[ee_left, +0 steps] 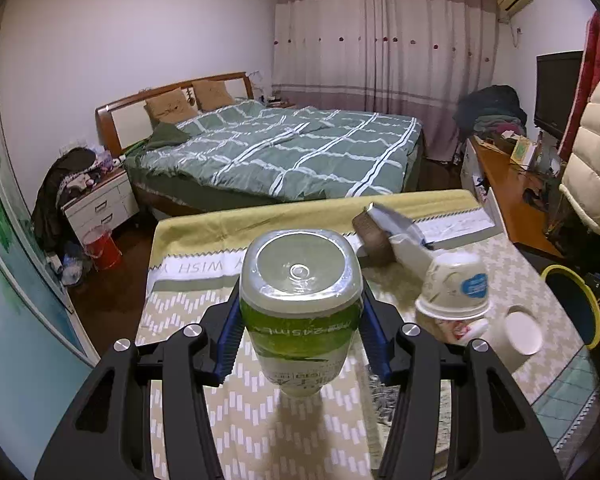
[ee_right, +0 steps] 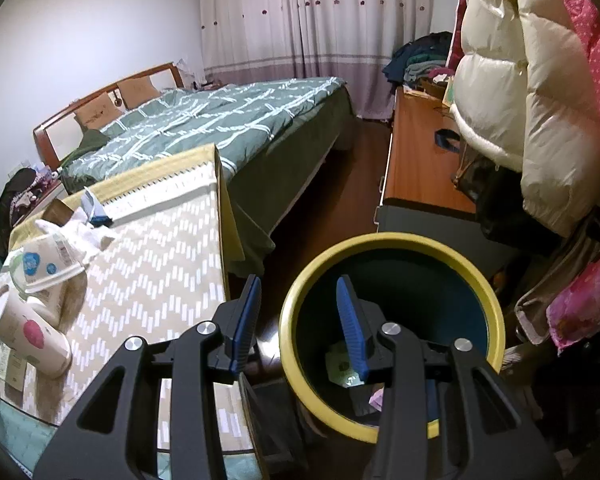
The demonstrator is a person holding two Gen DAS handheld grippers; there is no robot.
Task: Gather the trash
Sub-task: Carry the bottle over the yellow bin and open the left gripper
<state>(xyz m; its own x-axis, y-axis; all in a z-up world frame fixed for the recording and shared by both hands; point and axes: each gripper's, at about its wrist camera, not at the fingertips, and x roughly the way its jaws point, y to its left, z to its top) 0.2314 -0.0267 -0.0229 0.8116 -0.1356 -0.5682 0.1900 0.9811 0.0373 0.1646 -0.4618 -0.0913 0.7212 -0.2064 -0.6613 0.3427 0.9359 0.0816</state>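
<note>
A green-labelled plastic bottle [ee_left: 300,300] is being clamped base-forward by the left gripper [ee_left: 300,336] above the table [ee_left: 180,320]; the right gripper [ee_right: 300,328] is hanging empty, jaws apart, over the yellow-rimmed bin [ee_right: 380,240].

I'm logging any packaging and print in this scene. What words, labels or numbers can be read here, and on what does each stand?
"WISH Y": on the tablecloth border, seen upside down and cut off by the bottle.
Green label on the bottle held in the left gripper: print there, too blurred to read.
Blue badge on the paper bowl: too blurred to read.
Barcode sticker on that bowl, right wrist view: too small.
Paper cup: picture only, no text legible.
</note>
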